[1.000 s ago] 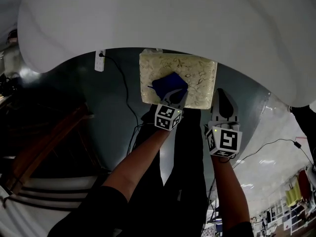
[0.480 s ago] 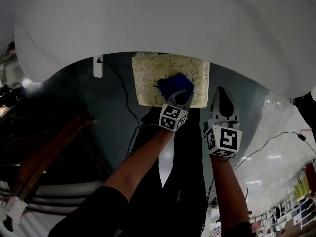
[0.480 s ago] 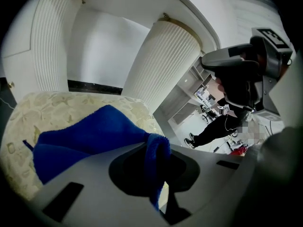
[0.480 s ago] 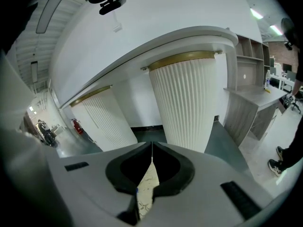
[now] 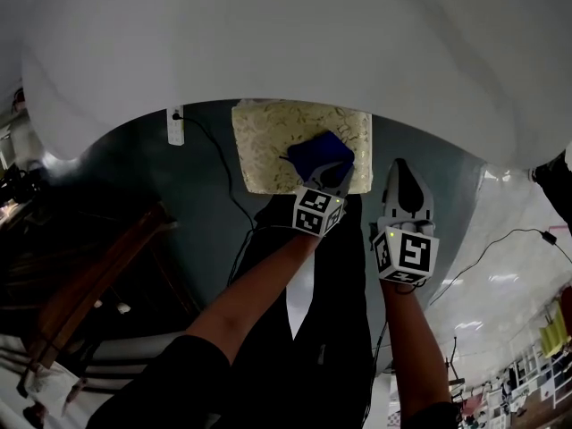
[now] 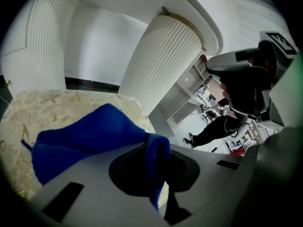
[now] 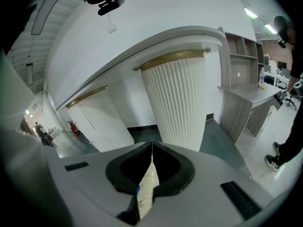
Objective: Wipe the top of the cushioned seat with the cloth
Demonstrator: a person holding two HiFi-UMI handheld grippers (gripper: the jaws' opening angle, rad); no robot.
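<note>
Left gripper [image 6: 152, 151] has its jaws clamped on a fold of the blue cloth [image 6: 80, 137], which bunches up between them and spreads out leftward over the cushioned seat [image 6: 52, 109]. From the head view, this gripper [image 5: 331, 175] sits over the near right part of the seat [image 5: 268, 141], with the cloth [image 5: 315, 154] lying flat on the cream, leaf-patterned top just ahead of the jaws, toward the seat's right half.

Right gripper [image 7: 151, 149] has its jaws pressed together with nothing between them. A sliver of the patterned seat fabric shows through the slit beneath them, with what may be a speck of the blue cloth beside it. In the head view it [image 5: 401, 173] hovers just off the seat's right front corner, over the dark grey-green floor [image 5: 197, 231], apart from the cloth.

Behind the seat stand white fluted columns [image 6: 166, 60], one of them also facing the right gripper [image 7: 180, 98]. A black cable [image 5: 225, 179] trails across the floor to the seat's left. Far off to the right, a person in dark clothes [image 6: 211, 129] stands on a pale floor.
</note>
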